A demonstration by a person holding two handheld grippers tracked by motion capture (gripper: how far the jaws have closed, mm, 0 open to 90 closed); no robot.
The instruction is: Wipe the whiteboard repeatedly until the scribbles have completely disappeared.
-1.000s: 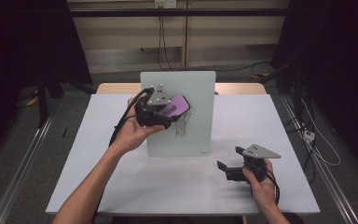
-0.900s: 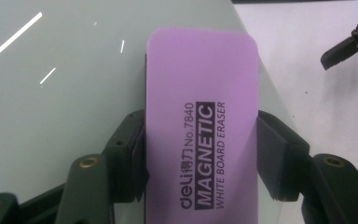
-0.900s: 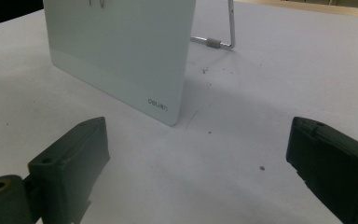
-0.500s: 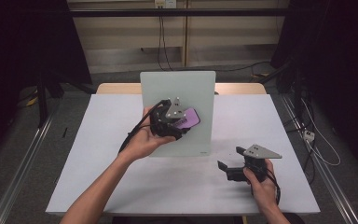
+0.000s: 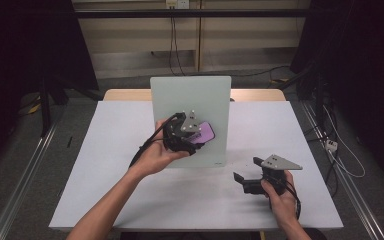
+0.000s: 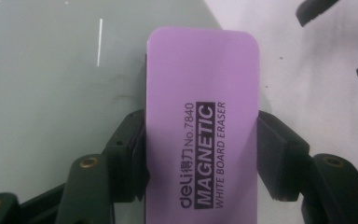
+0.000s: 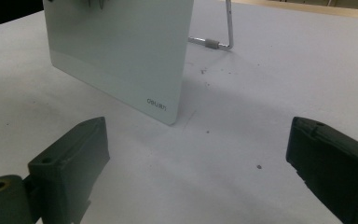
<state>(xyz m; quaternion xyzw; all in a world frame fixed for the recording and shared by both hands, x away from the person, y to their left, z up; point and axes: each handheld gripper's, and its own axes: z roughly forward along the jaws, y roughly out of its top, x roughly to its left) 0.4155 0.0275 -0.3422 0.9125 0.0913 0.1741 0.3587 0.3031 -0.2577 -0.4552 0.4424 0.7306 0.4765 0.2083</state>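
An upright pale glass whiteboard [image 5: 190,95] stands at the middle of the white table [image 5: 105,200]. My left gripper [image 5: 190,137] is shut on a purple magnetic whiteboard eraser [image 5: 206,132] and holds it against the board's lower front face. In the left gripper view the eraser [image 6: 203,116] sits lengthwise between the two black pads [image 6: 130,140], with the board [image 6: 51,93] behind it and a thin white stroke [image 6: 99,42] on the glass. My right gripper [image 5: 247,170] rests on the table to the right, open with nothing between its jaws [image 7: 200,154].
The board [image 7: 116,51] leans on a metal wire stand [image 7: 228,28] behind it. Small dark specks [image 7: 258,166] lie on the table near the board's lower right corner. The table ends in a wooden strip [image 5: 125,94] at the far side.
My left hand has carried the eraser to the right and down across the board's face. The right hand and its gripper have stayed still.
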